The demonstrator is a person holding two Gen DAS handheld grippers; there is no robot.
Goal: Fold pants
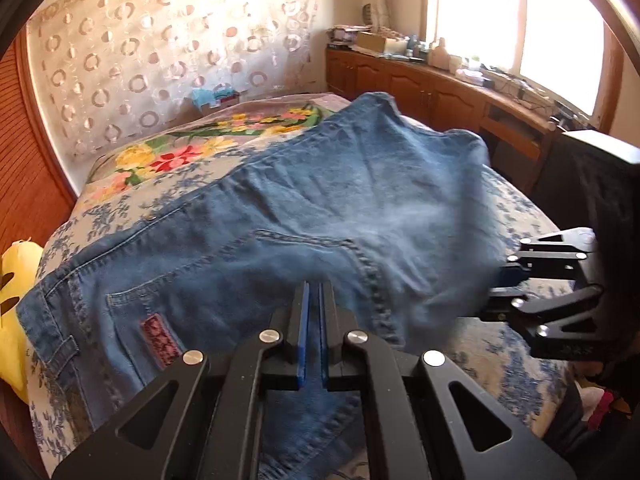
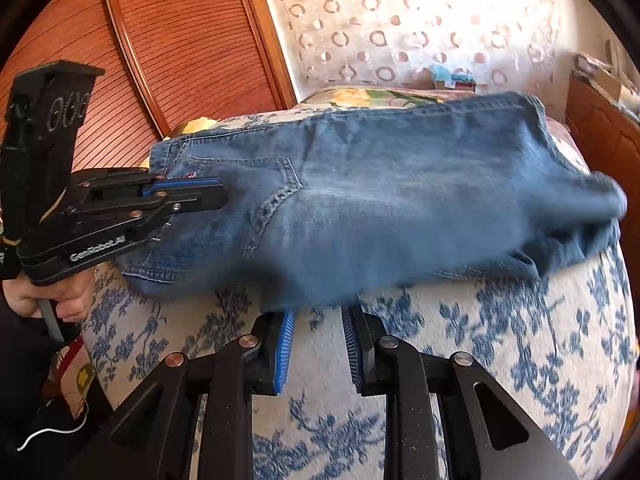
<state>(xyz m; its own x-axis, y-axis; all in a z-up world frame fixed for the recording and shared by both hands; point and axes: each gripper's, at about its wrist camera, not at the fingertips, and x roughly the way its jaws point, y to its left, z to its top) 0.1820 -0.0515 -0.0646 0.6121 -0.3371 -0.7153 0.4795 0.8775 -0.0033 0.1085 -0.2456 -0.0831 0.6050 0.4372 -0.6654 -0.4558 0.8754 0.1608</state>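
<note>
Blue jeans [image 1: 320, 184] lie across the bed, doubled over, with the back pocket and its red patch towards me in the left wrist view. My left gripper [image 1: 314, 286] is shut on the denim near the seat seam, with a thin strip of cloth between its blue pads. In the right wrist view the left gripper [image 2: 218, 196] reaches in from the left over the pocket area of the jeans [image 2: 400, 184]. My right gripper [image 2: 318, 310] holds the blurred near edge of the jeans, which covers its fingertips. The right gripper [image 1: 498, 282] also shows at the right of the left wrist view.
The bed [image 2: 460, 340] has a blue-flowered cover. A yellow soft toy [image 1: 12, 300] lies at its left edge. Low wooden cabinets [image 1: 420, 88] with clutter run under the window. A wooden slatted door [image 2: 180, 40] stands behind. A person's hand [image 2: 60, 300] grips the left handle.
</note>
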